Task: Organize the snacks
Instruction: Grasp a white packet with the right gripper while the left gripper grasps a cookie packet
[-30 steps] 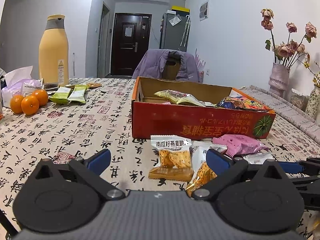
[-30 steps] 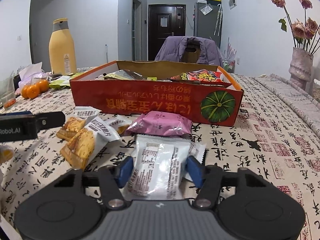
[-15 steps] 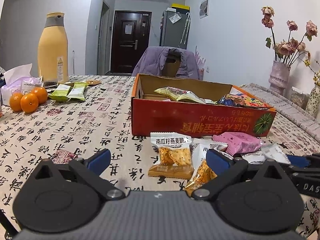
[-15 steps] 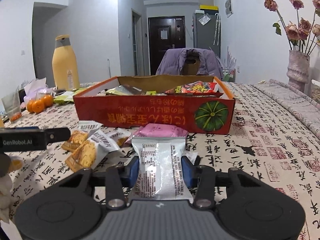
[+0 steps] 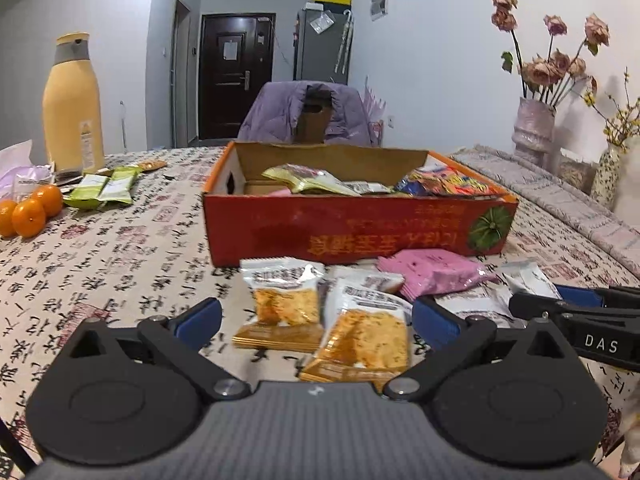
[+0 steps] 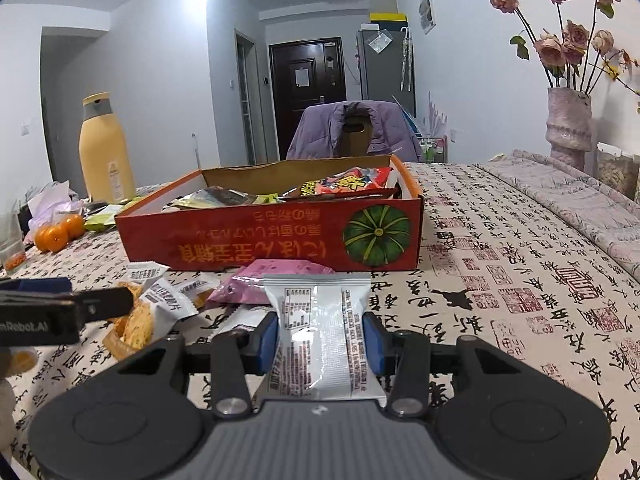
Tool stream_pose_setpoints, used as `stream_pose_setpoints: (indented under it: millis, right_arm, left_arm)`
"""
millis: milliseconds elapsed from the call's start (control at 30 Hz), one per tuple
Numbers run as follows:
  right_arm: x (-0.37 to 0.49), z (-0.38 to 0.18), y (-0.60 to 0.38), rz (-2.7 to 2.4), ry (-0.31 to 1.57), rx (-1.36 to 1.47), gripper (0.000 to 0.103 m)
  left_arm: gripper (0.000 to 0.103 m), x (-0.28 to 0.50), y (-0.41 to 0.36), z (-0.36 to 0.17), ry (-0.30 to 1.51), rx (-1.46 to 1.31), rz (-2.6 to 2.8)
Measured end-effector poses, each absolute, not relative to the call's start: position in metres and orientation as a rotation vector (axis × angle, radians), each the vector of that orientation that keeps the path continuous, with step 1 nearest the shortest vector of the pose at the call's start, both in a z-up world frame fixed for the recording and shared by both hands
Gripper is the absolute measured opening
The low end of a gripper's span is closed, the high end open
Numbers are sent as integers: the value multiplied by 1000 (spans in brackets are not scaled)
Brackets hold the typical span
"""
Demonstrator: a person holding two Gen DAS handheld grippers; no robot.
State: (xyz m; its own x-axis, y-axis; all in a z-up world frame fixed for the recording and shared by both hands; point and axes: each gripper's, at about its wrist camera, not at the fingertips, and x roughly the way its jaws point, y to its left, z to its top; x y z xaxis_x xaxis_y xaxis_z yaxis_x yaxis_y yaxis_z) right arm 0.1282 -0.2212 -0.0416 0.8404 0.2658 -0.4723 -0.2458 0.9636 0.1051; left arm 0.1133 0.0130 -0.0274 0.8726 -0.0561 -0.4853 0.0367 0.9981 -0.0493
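Observation:
An orange cardboard box (image 5: 340, 232) (image 6: 260, 244) with several snacks in it stands mid-table. Just in front of it lie two orange cracker packets (image 5: 284, 300) (image 5: 368, 328) and a pink packet (image 5: 432, 272) (image 6: 276, 272). My left gripper (image 5: 316, 316) is open wide, low over the cracker packets, and its fingers touch nothing. My right gripper (image 6: 320, 332) is shut on a silver snack packet (image 6: 312, 304), which it holds upright a little above the cloth, short of the box front. In the left wrist view that packet (image 5: 528, 276) shows at the right.
A tall yellow bottle (image 5: 72, 108), oranges (image 5: 30, 216) and green packets (image 5: 104, 188) sit at the far left. A vase of dried roses (image 5: 534, 128) stands at the far right. A chair with a purple jacket (image 5: 308, 112) is behind the box.
My right gripper closed on the silver packet and lifted it off the table towards the box. My left gripper slid closer over the cracker packets, still open.

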Motion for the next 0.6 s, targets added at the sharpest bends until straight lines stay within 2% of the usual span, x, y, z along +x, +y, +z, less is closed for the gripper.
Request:
stream_pose_setpoints:
  millis: [133, 300, 600]
  right_arm:
    - [128, -43, -223, 279, 507, 50, 44]
    - [129, -43, -223, 289, 507, 52, 44]
    - [127, -43, -225, 294, 504, 57, 44]
  left_arm:
    - [103, 116, 1, -32, 531, -1, -75]
    - [86, 123, -9, -35, 570, 15, -89]
    - [66, 135, -11, -42, 636, -7, -96]
